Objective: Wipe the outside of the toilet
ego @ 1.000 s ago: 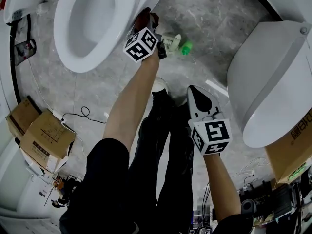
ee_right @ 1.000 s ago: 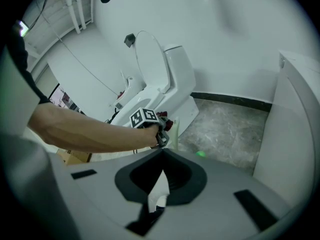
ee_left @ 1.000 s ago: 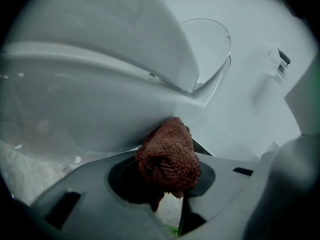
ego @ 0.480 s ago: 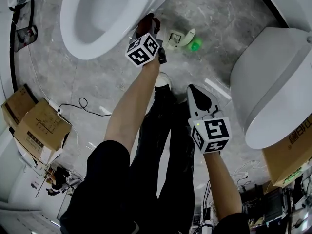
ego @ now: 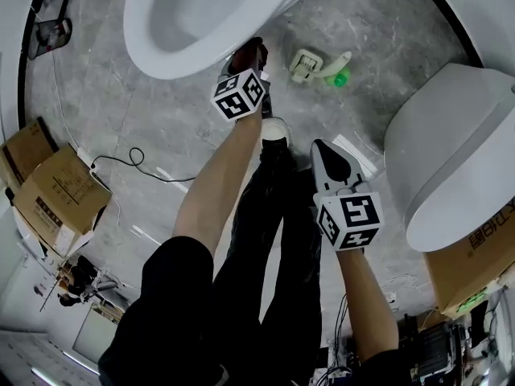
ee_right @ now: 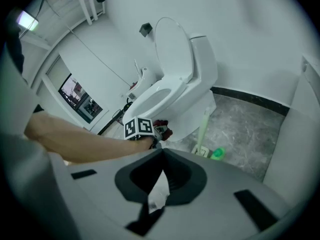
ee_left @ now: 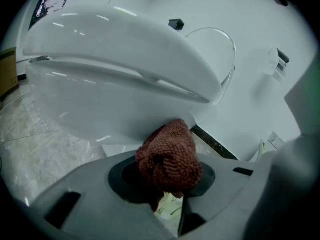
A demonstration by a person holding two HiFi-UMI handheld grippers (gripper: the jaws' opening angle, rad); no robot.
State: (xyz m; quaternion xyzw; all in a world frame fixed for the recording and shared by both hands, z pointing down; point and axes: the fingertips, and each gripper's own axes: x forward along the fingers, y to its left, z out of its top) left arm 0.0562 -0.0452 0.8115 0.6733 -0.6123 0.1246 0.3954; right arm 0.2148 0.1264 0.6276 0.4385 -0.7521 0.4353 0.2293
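Head view: the left hand-held gripper [ego: 246, 56] reaches low to the outside of the toilet [ego: 161, 55], while the right hand-held gripper [ego: 321, 150] hangs by the legs [ego: 273, 240]. Left gripper view: its jaws squeeze a red cloth [ee_left: 170, 156] right by the bowl, ready to rub. Right gripper view: those jaws are pressed together, holding nothing.

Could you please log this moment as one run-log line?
left gripper: shut on red cloth, at outside of toilet bowl | right gripper: shut, empty
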